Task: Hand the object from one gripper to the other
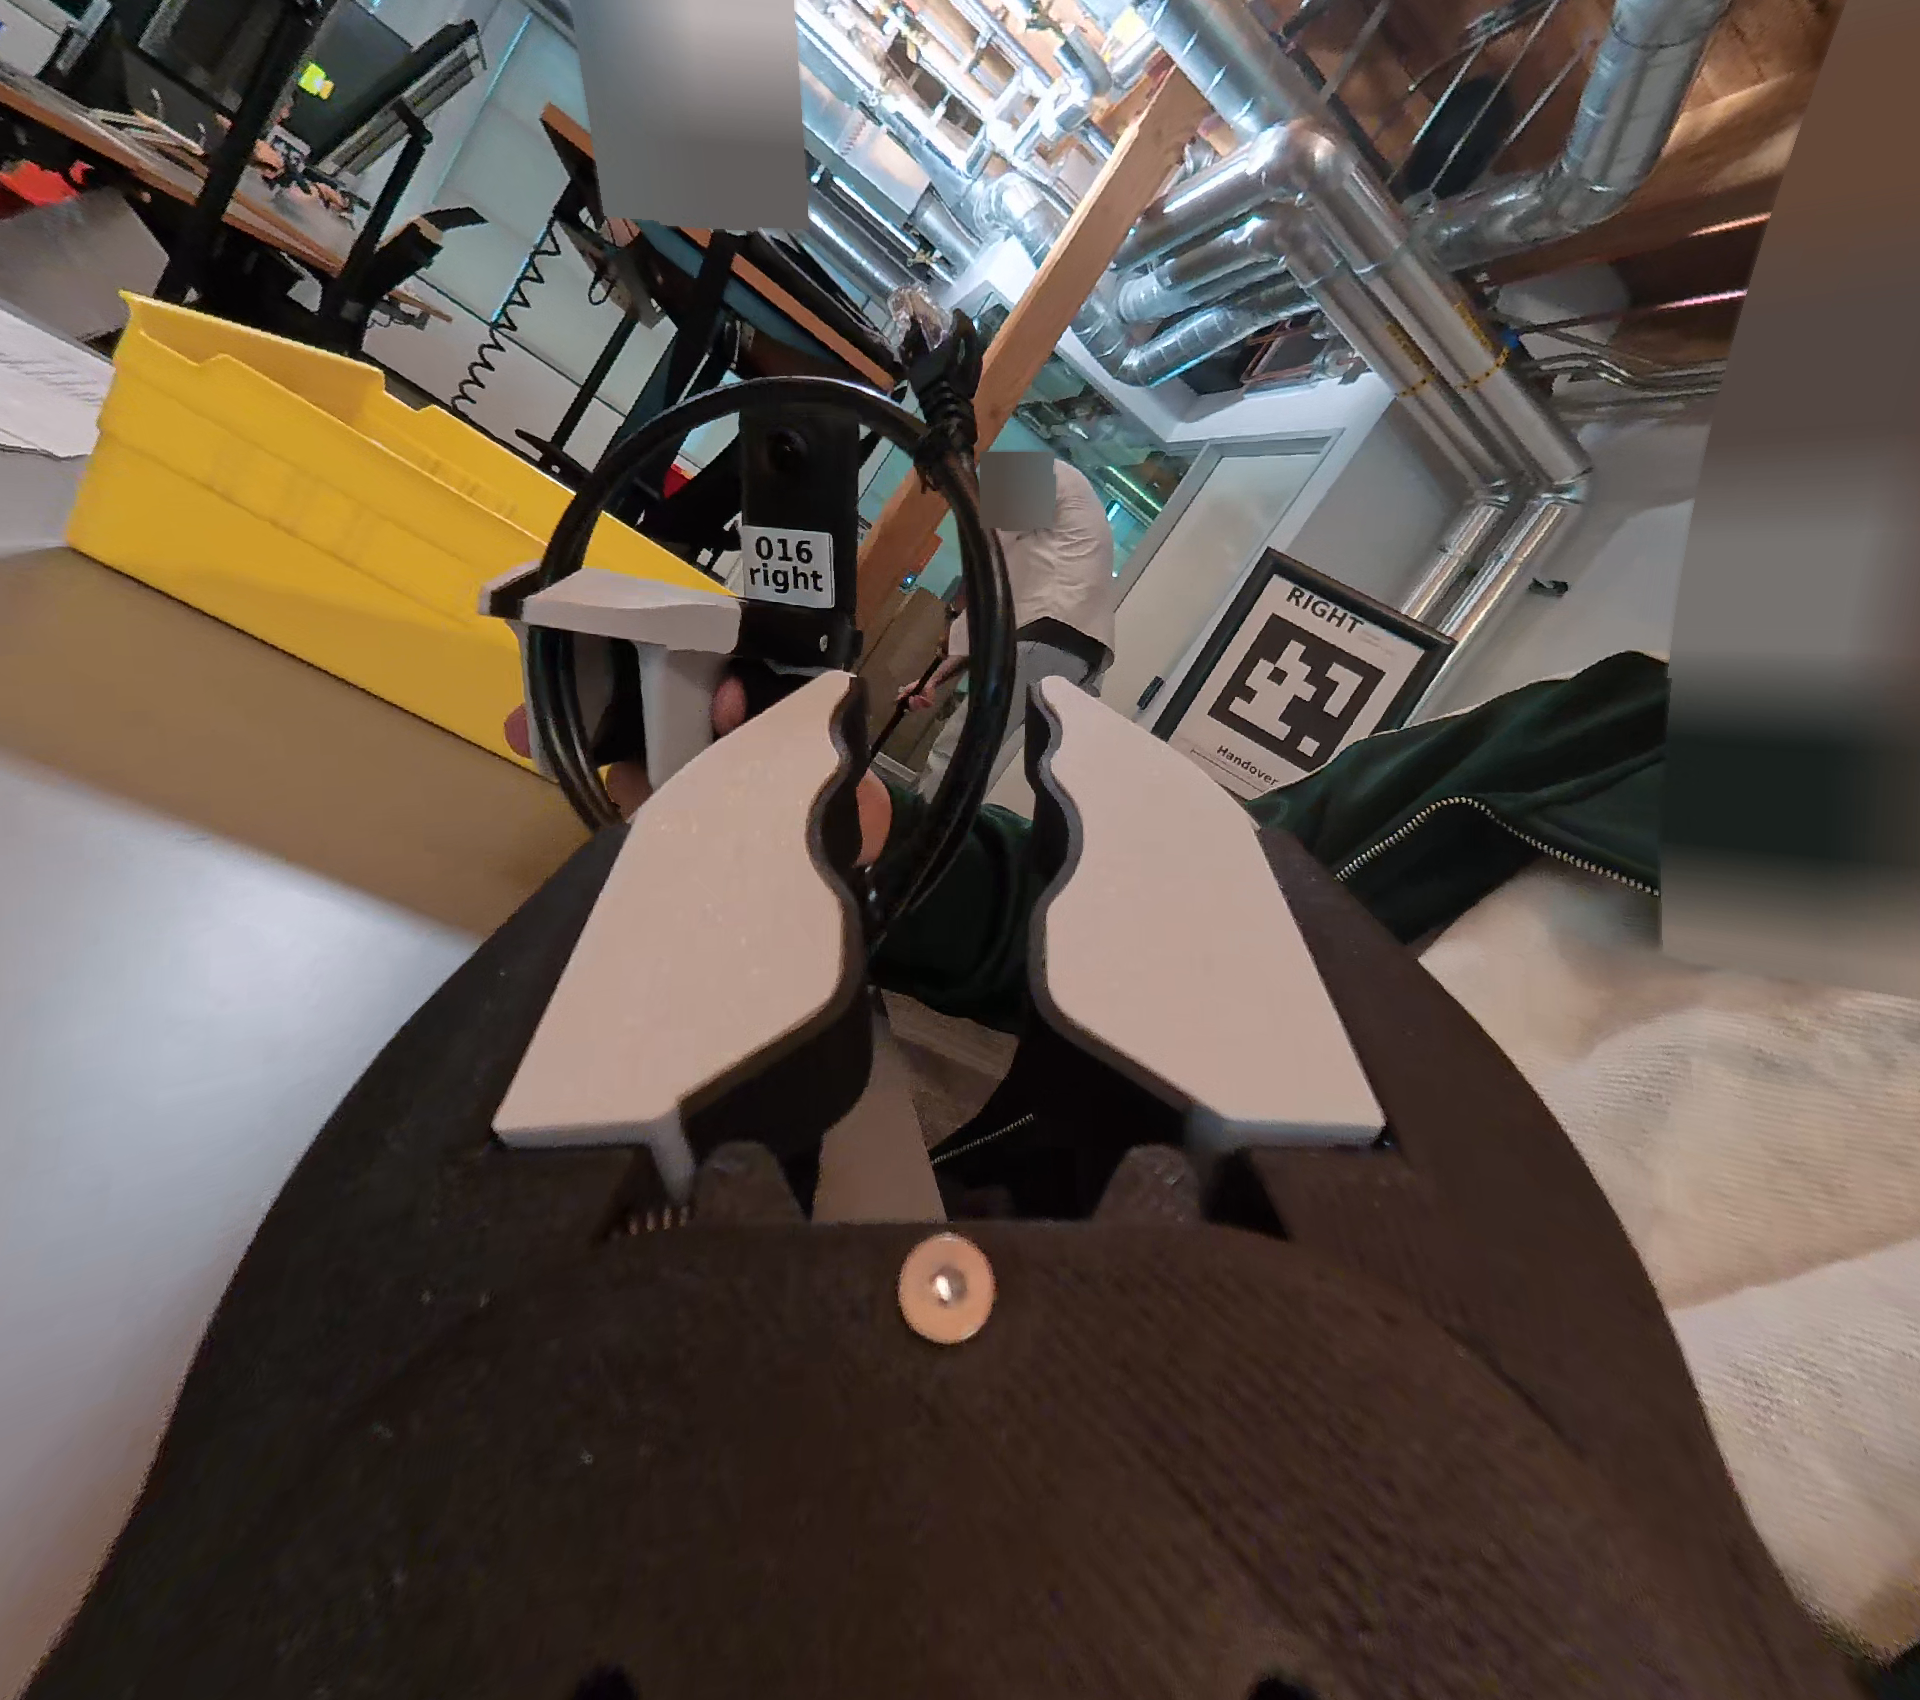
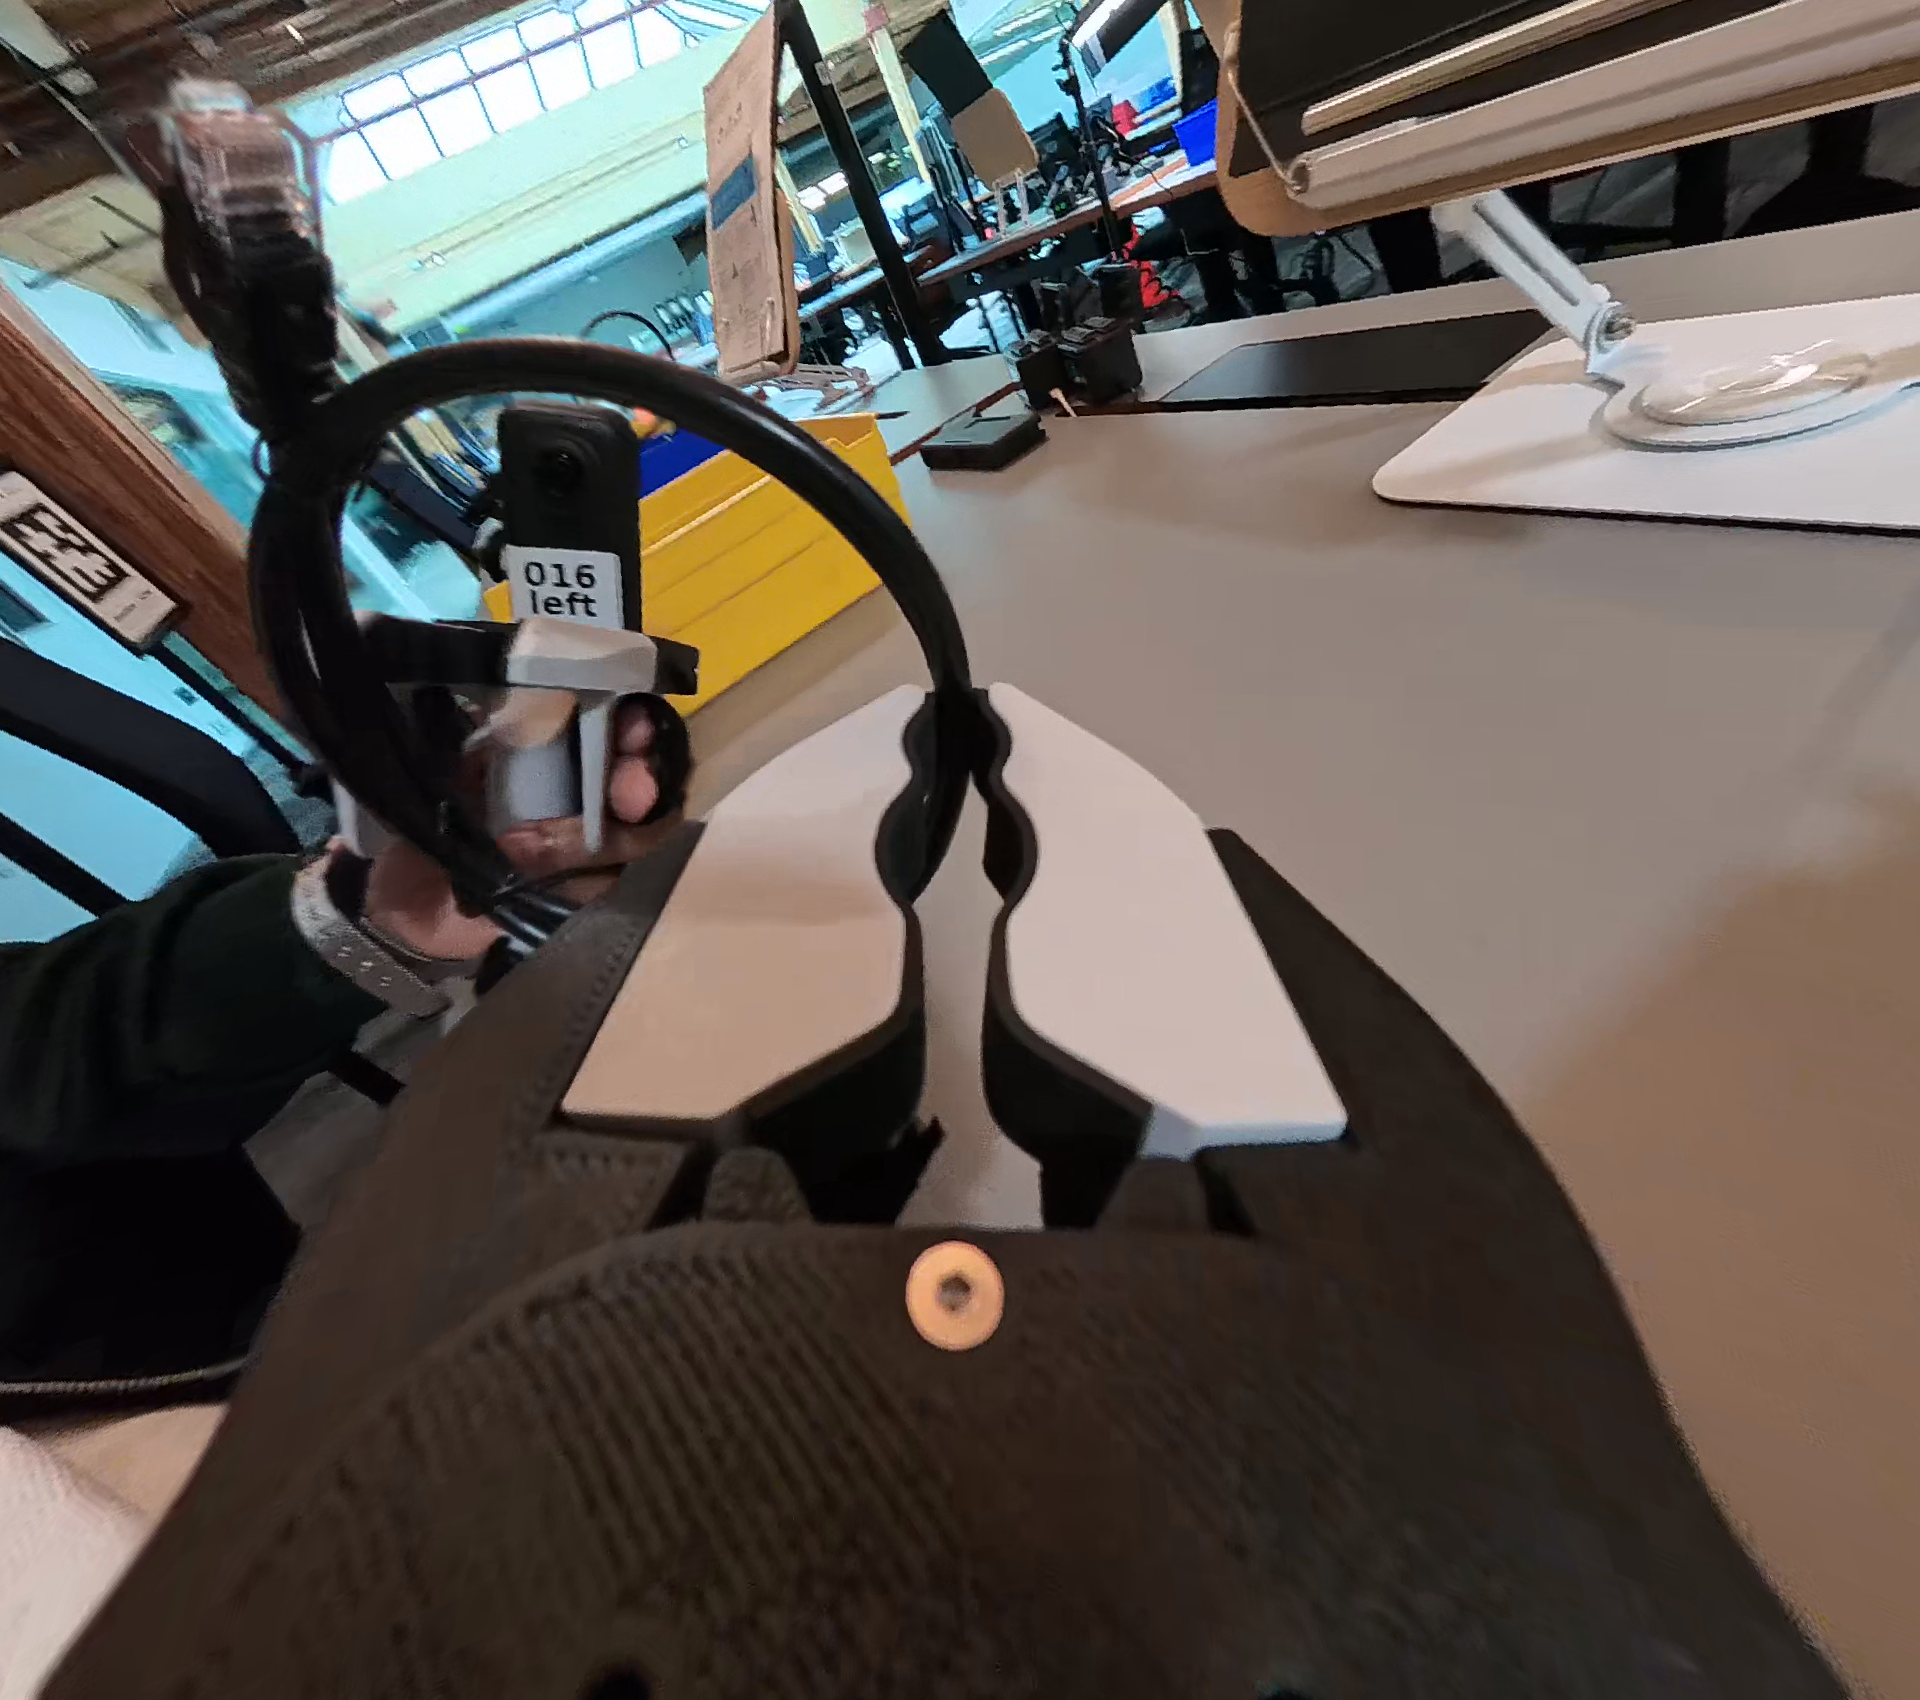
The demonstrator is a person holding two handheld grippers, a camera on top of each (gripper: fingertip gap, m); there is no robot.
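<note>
A coiled black cable (image 1: 992,570) with a clear-tipped plug (image 1: 930,331) at the top hangs in the air between both grippers. My left gripper (image 1: 940,694) is open, and the right side of the loop passes between its fingers without being pinched. My right gripper (image 2: 956,700) is shut on the cable (image 2: 301,590), pinching one side of the loop at its fingertips. In the left wrist view the right gripper (image 1: 582,611) faces me, holding the loop's left side. In the right wrist view the left gripper (image 2: 457,653) sits at the loop's far side.
A yellow bin (image 1: 291,487) stands on the grey table (image 2: 1351,715) behind the grippers; it also shows in the right wrist view (image 2: 769,549). A monitor's white base (image 2: 1662,445) is at the far right. A framed marker sign (image 1: 1299,674) leans behind a dark green sleeve (image 1: 1455,798).
</note>
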